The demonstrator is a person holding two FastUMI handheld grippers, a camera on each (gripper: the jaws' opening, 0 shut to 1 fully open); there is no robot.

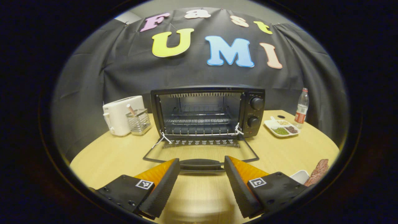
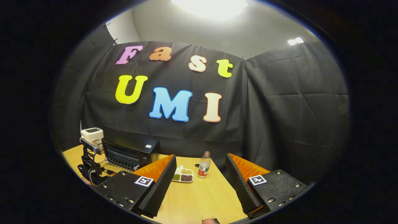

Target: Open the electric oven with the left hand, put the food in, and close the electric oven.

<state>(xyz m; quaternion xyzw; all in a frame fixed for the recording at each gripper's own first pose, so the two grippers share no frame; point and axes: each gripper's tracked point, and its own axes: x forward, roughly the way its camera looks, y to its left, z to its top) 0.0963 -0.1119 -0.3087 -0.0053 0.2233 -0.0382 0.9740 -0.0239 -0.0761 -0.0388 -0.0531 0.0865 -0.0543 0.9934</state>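
Observation:
The black electric oven (image 1: 252,93) stands at the back of the wooden table with its door (image 1: 202,151) folded down flat and the wire rack (image 1: 199,122) bare inside. My left gripper (image 1: 202,161) is open, low over the table, with the door's handle (image 1: 202,165) lying crosswise between its fingertips. A brownish piece of food (image 1: 319,171) rests on a white dish (image 1: 300,175) at the lower right. My right gripper (image 2: 201,161) is open and holds nothing, raised above the table's right side. From there the oven (image 2: 130,155) and the left gripper (image 2: 90,169) appear at the far left.
A white toaster (image 1: 121,115) and a wire holder (image 1: 139,121) stand left of the oven. Right of it are a divided plate of beans (image 1: 281,127) and a plastic bottle (image 1: 301,109). The table's (image 1: 105,155) rounded edge curves close at both sides.

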